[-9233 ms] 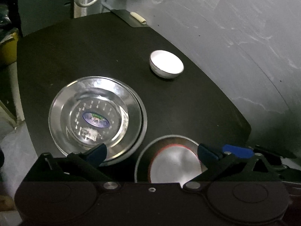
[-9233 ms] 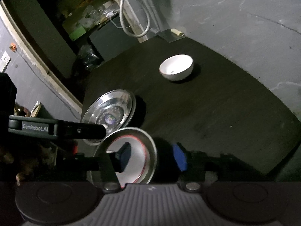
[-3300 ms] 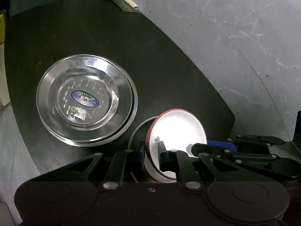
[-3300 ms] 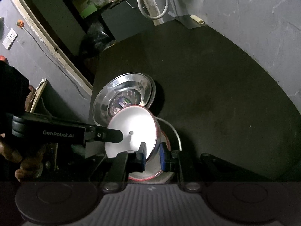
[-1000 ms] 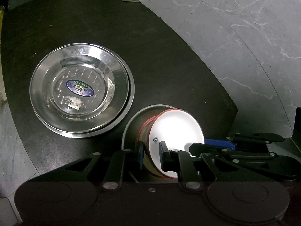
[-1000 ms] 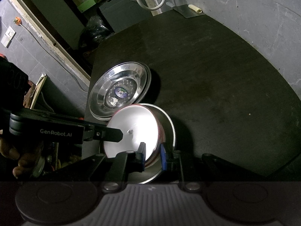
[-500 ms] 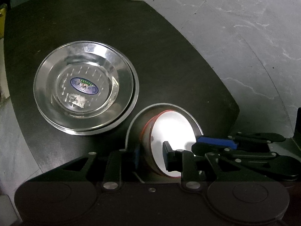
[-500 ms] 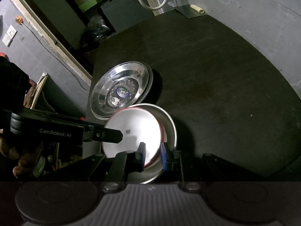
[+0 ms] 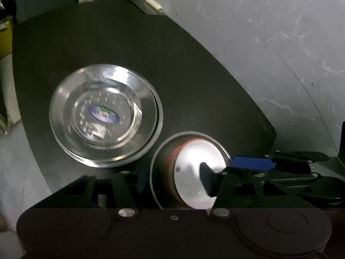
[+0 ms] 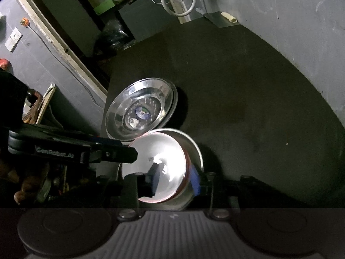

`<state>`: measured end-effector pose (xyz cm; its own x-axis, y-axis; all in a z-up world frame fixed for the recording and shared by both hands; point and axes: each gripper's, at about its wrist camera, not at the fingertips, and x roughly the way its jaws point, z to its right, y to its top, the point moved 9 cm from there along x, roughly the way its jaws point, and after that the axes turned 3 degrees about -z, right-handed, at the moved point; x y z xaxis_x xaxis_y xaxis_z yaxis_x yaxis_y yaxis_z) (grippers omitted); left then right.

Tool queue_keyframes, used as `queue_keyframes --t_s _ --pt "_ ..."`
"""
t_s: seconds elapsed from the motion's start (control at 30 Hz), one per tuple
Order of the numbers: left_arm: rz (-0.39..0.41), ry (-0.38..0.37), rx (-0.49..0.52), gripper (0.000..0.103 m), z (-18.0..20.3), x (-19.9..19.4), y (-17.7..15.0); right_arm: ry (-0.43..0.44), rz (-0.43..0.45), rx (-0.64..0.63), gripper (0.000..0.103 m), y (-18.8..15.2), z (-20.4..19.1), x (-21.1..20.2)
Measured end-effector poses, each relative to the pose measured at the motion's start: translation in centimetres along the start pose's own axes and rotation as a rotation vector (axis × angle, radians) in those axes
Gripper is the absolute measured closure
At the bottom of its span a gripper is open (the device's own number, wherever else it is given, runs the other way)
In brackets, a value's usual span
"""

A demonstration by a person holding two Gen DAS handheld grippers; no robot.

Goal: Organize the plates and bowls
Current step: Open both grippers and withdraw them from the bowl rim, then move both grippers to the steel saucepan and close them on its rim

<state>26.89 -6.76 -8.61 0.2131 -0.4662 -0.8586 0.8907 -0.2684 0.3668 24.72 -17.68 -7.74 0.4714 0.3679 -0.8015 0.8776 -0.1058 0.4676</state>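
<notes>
- Your left gripper (image 9: 172, 179) stands with its jaws spread apart, one finger outside the rim on the left and the other over the white bowl's hollow; neither visibly pinches anything.
- Your right gripper (image 10: 174, 180) is likewise parted: its blue-padded finger sits outside the steel rim on the right, its dark finger inside over the white interior. It straddles the wall, but I see no clamping.
- The white bowl (image 9: 198, 172) with a red outer band sits nested inside a steel bowl (image 9: 163, 153), tipped a little toward the left-wrist camera, not yet level by the look of it.
- That nest stands at the near edge of the black table (image 9: 151, 64), directly between and just ahead of both tools.
- The relation that matters: the stack of steel plates (image 9: 103, 116) lies just beside the nest, up and to the left from your left gripper, rims nearly touching. From your right gripper the same plates (image 10: 141, 108) lie straight beyond the bowls (image 10: 157, 164).
- Judging by this, both pull-outs should go straight back toward you, away from the plates, so no finger drags a rim sideways.
- Your left tool is nearer the plates; mind its outer finger there.
</notes>
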Motion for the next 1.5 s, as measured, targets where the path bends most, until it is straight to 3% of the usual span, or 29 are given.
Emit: queue_keyframes --t_s 0.03,0.17,0.3,0.4,0.63,0.83,1.13,1.5 --pt "0.009 0.006 -0.002 0.041 0.0 -0.2 0.2 -0.002 0.003 -0.005 0.053 0.3 0.0 -0.1" --pt "0.048 0.046 -0.018 0.017 -0.3 -1.1 0.9 -0.002 0.014 -0.023 0.039 1.4 0.2 -0.6" --pt "0.069 0.084 -0.054 0.001 -1.1 -1.7 1.3 0.005 0.017 -0.043 0.015 2.5 0.4 -0.7" --pt "0.074 0.085 -0.101 0.001 -1.6 -1.6 1.5 0.001 0.013 -0.062 0.007 3.0 0.7 -0.5" --pt "0.085 0.158 -0.140 0.001 -3.2 -2.0 1.0 -0.079 -0.002 -0.125 0.000 3.4 2.0 0.2" --pt "0.043 0.228 -0.132 0.001 -4.4 -1.9 -0.3 -0.125 -0.049 -0.087 0.000 2.9 4.5 0.7" --pt "-0.033 0.298 -0.112 0.001 -5.1 -0.9 -1.9 -0.133 -0.117 -0.095 0.000 1.6 5.0 1.4" --pt "-0.055 0.356 -0.063 0.001 -4.7 0.4 -2.3 -0.192 -0.171 -0.129 0.000 0.8 5.2 2.1"
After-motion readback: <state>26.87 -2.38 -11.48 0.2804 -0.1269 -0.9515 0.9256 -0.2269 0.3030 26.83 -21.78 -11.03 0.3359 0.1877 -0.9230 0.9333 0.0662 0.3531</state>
